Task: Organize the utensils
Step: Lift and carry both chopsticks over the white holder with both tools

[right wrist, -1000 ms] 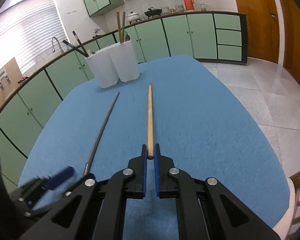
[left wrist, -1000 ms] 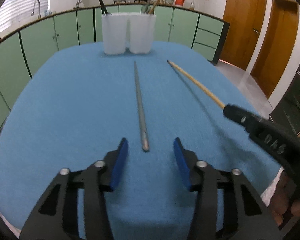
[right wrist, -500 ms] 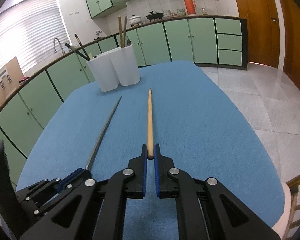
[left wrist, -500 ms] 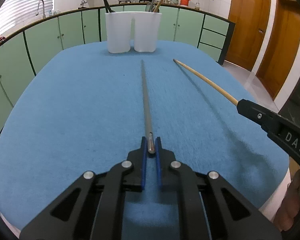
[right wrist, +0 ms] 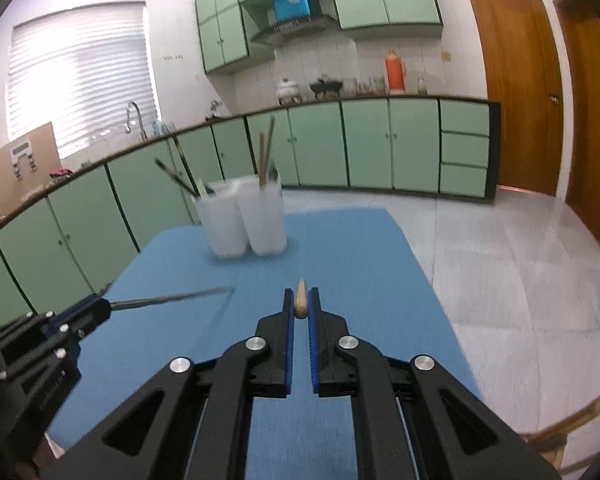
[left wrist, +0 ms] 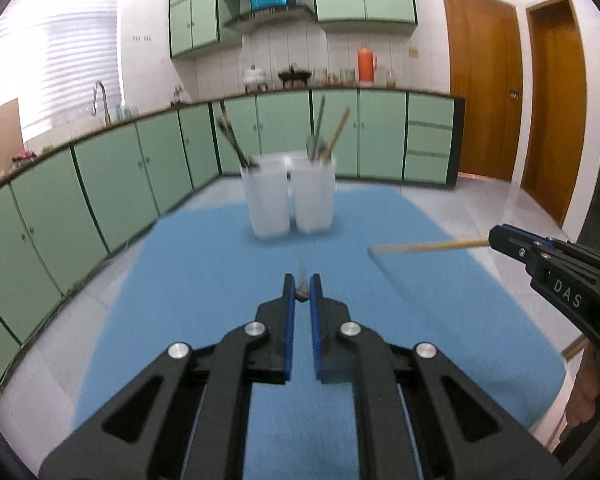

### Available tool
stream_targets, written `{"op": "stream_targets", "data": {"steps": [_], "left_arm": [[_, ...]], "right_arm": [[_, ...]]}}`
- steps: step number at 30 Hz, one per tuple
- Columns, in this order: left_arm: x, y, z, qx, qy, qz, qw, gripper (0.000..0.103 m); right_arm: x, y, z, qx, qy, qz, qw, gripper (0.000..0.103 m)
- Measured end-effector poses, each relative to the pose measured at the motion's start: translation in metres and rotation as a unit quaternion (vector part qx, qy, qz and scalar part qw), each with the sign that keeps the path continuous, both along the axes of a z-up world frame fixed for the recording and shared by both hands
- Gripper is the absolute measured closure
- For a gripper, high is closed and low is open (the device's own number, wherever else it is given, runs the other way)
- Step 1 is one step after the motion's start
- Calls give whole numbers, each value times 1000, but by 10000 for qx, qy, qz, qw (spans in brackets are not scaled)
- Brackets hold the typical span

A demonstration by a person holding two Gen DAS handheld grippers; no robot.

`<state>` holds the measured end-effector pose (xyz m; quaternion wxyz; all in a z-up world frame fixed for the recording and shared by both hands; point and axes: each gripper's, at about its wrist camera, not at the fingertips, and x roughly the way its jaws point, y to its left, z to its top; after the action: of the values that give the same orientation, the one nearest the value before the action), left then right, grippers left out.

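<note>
My left gripper [left wrist: 301,295] is shut on a grey metal chopstick [left wrist: 301,290], held off the blue table [left wrist: 204,264] and pointing straight ahead; it also shows in the right wrist view [right wrist: 172,298]. My right gripper [right wrist: 300,307] is shut on a wooden chopstick [right wrist: 300,300], also lifted; it shows in the left wrist view [left wrist: 428,246]. Two white holders [left wrist: 290,196] stand at the table's far end, the left with dark utensils, the right with a metal and a wooden stick.
Green cabinets [left wrist: 100,184] run along the left and back. Tiled floor [right wrist: 520,264] and wooden doors [left wrist: 484,100] lie to the right. The right gripper's body [left wrist: 560,276] is close on the left gripper's right side.
The left gripper closed on the metal chopstick a second ago. Both grippers have since lifted their chopsticks off the table and tilted up, with the holders now straight ahead.
</note>
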<state>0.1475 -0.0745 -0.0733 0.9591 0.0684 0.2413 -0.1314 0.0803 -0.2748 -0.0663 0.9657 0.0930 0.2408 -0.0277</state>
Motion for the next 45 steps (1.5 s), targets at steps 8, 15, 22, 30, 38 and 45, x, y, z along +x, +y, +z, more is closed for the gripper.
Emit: {"op": "stream_targets", "data": {"steps": [8,15,22,30,38,45], "left_arm": [[20,7,57,-294,-277,-177,9990,97],[45,11,86,-598,-170,-354,9974,97],[58,12,99,-770,-161,-427,9960,97],[68,17,123,-850,-385,-406,9948,97],[89,17,165,-969,-869,-365,9908,97],[128,10,203,-1062,-1342,-184,9851,97]], "right_arm": [[21,-10,53,148,-141,233,9995,97],[44,-7,80,70,-101,456,9989,97],[62,-1,92,139,-81,652,9977,97],[77,3,122,0,-328,750,9966,97],[106,5,171,-127,-800,857,9930,97],[156,9,205,-256,-1055,824,9907,97]]}}
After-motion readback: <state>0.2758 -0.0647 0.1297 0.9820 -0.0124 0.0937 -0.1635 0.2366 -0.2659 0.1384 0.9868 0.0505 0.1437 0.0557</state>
